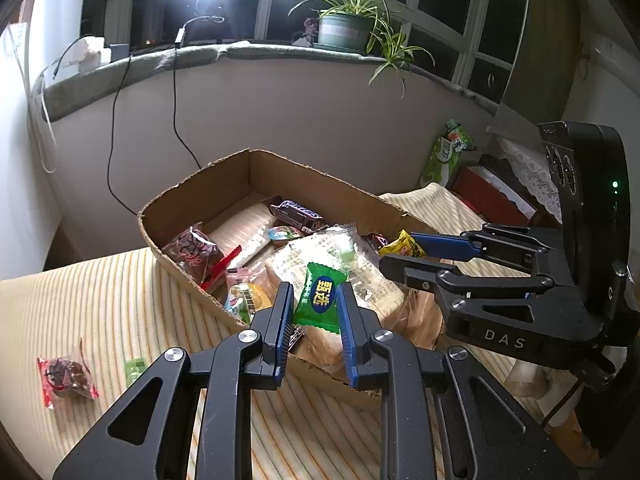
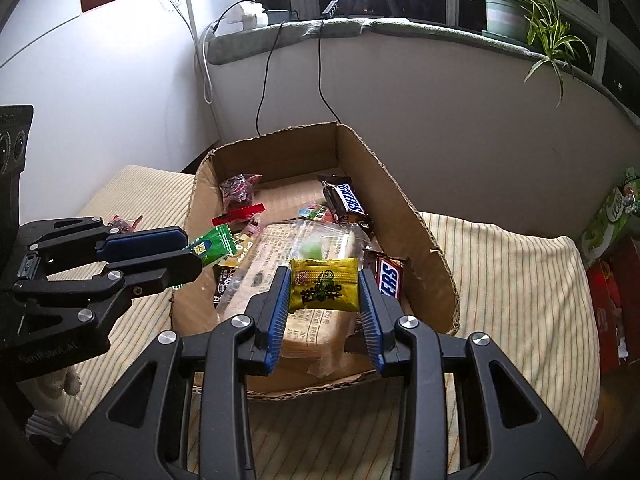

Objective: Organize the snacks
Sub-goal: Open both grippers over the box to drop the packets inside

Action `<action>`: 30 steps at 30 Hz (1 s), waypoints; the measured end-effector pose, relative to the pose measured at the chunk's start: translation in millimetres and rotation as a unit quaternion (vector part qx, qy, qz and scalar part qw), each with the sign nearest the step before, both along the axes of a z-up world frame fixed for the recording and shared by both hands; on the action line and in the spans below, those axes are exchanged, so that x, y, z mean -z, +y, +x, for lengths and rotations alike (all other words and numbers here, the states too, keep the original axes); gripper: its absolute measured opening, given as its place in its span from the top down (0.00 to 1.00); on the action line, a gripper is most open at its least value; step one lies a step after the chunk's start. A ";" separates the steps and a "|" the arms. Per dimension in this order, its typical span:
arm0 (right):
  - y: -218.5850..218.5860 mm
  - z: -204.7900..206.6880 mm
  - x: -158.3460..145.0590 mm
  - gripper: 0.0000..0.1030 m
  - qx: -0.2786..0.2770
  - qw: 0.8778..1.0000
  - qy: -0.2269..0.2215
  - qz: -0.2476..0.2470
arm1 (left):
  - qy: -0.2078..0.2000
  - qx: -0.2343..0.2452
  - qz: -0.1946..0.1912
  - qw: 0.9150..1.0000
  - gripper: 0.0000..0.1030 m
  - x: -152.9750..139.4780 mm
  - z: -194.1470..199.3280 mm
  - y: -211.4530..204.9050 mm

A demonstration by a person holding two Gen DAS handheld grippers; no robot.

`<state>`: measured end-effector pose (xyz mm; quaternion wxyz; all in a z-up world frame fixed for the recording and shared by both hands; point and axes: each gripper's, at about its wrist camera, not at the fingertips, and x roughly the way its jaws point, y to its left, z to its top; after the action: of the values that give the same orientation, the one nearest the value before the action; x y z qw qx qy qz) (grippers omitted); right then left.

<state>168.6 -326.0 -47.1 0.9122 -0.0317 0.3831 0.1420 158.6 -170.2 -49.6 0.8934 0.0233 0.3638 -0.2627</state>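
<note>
Evidently both grippers were loaded and held over the cardboard box (image 2: 404, 204), which sat on a striped cloth (image 2: 508, 264) covering what looked like a bed or a low worktop. The left gripper (image 1: 313, 300) had its fingers clamped on a green sweet packet (image 1: 318, 298), poised above the near end of the box. The right gripper (image 2: 325, 285) had its fingers pinched on a yellow snack packet (image 2: 324, 284), hanging above the big clear bag of bread (image 2: 280, 276) that filled much of the box floor.

Already lying inside were chocolate bars (image 2: 346, 198), a dark red sweet bag (image 2: 238, 192) and several smaller packets. One red packet (image 1: 66, 376) and a small green one (image 1: 136, 368) lay out on the cloth, well apart from the box, so I judged the sorting only partly done.

To do this step well, each packet should be lowered until it is close above the pile before the fingers part, so it does not bounce over the low, torn wall. The two grippers were near each other, so releasing one at a time would avoid a knock. The free space towards the far end of the box looked the better landing spot.
</note>
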 end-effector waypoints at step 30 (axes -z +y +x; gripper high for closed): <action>-7.5 -2.8 -9.5 0.13 0.029 0.999 -0.018 0.005 | -0.030 -0.034 0.016 0.999 0.28 -10.8 -7.8 13.5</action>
<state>165.8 -333.5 -37.7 0.9226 -0.0182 0.3670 0.1173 150.9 -156.7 -38.8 0.9120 0.0329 0.3413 -0.2253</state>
